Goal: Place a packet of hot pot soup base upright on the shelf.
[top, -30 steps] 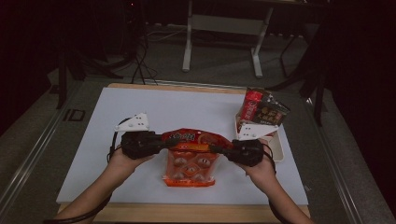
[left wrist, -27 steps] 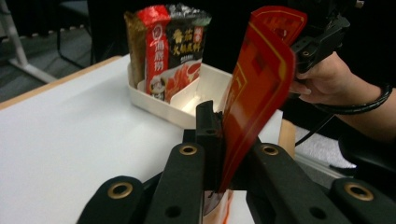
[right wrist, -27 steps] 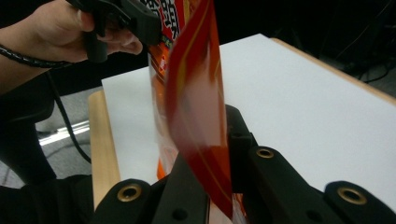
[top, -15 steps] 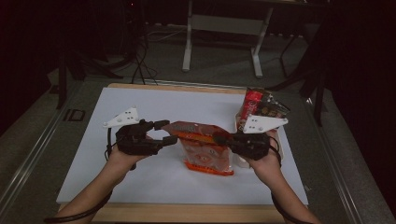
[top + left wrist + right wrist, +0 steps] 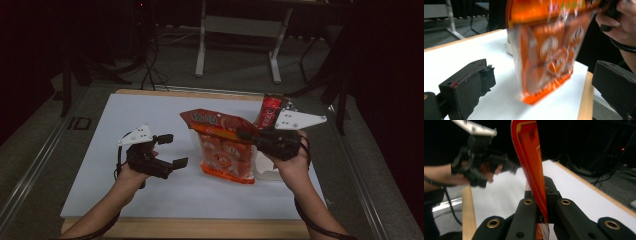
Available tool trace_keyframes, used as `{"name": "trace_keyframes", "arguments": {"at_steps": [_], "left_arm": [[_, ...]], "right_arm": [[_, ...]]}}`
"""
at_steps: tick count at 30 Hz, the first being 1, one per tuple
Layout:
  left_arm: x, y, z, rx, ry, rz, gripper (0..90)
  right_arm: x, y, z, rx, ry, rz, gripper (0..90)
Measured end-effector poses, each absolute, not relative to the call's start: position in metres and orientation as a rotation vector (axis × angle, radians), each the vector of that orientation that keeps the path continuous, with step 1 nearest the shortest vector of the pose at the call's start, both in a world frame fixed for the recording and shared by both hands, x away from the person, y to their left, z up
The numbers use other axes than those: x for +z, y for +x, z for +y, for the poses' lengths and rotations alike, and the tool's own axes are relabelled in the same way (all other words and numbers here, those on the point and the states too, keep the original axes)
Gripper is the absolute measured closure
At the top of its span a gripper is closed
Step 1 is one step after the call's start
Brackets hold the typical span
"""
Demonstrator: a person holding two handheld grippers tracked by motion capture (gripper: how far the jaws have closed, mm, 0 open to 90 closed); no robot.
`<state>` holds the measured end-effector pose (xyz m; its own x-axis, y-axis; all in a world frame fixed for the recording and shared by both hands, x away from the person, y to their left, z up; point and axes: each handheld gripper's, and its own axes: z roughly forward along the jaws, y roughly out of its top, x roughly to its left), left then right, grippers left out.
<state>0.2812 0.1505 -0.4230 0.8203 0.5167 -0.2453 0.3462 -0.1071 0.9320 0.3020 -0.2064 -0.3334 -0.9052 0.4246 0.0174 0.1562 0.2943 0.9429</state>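
Note:
An orange snack bag (image 5: 222, 147) hangs upright over the white board, its bottom edge near the surface. My right gripper (image 5: 245, 134) is shut on the bag's upper right edge. In the right gripper view the bag's edge (image 5: 529, 150) rises from between the shut jaws (image 5: 540, 192). My left gripper (image 5: 172, 150) stands to the left of the bag, apart from it. Its jaws have just been opening and hold nothing. In the left gripper view the bag (image 5: 549, 50) hangs beyond the wide-open gripper (image 5: 541, 77). The left gripper (image 5: 507, 167) also shows in the right gripper view.
A white tray (image 5: 264, 174) sits behind the bag on the right, with a red packet (image 5: 270, 110) standing in it. The white board (image 5: 100, 175) lies on a wooden table whose edge (image 5: 200, 227) runs along the front. A table frame stands on the floor behind.
The left gripper let go of the bag's left end, opened wide and drew back to the left. The right gripper rose with the bag, which swung from lying flat to hanging upright.

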Motion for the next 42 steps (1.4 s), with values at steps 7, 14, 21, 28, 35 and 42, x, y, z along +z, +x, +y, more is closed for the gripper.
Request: {"name": "trace_keyframes", "arguments": {"at_steps": [7,14,21,28,35,42], "left_arm": [[-0.447,0.274,0.157,0.177,1.723,0.619,1.0],[-0.468,0.266,0.166,0.219,1.731,0.629,1.0],[-0.484,0.258,0.178,0.231,1.715,0.659,1.0],[-0.492,0.255,0.182,0.239,1.723,0.683,1.0],[-0.497,0.257,0.182,0.226,1.717,0.694,1.0],[-0.499,0.259,0.182,0.222,1.716,0.703,1.0]], "right_arm": [[-0.301,0.311,-0.227,1.662,0.575,2.221,90.0],[-0.275,0.32,-0.257,1.648,0.619,2.132,90.0],[-0.273,0.325,-0.286,1.62,0.704,2.09,90.0],[-0.292,0.325,-0.312,1.595,0.797,2.082,90.0],[-0.314,0.326,-0.33,1.563,0.87,2.099,90.0],[-0.335,0.332,-0.337,1.546,0.932,2.118,90.0]]}}
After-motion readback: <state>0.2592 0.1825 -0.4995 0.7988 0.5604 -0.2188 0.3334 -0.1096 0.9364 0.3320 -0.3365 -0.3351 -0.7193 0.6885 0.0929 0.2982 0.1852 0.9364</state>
